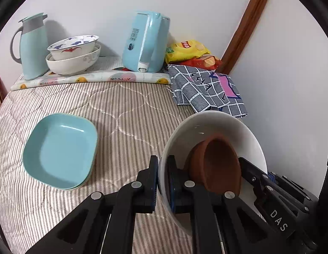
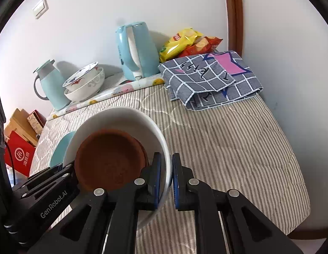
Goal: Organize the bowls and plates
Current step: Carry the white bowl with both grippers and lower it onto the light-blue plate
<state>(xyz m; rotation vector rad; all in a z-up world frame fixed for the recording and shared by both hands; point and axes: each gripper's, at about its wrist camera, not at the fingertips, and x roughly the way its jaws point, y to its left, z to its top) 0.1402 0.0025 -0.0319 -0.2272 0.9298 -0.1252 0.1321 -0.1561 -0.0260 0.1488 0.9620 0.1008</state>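
Note:
A large white bowl (image 1: 219, 124) hangs tilted above the striped tablecloth, with brown dishes (image 1: 216, 165) stacked inside it. My left gripper (image 1: 162, 182) is shut on the bowl's left rim. My right gripper (image 2: 166, 180) is shut on the opposite rim of the white bowl (image 2: 121, 114), whose brown dishes (image 2: 108, 160) fill its middle. Two stacked teal square plates (image 1: 60, 150) lie on the cloth to the left; an edge of these teal plates (image 2: 60, 150) peeks out behind the bowl. Two nested patterned bowls (image 1: 74, 55) stand at the back, seen as the nested bowls (image 2: 85, 82) from the right.
At the back wall stand a teal thermos jug (image 1: 32, 46), a light-blue kettle (image 1: 146, 42) and snack bags (image 1: 189, 50). A folded grey checked cloth (image 1: 206, 89) lies at the back right. Boxes (image 2: 20, 150) sit beyond the table's left edge (image 2: 40, 146).

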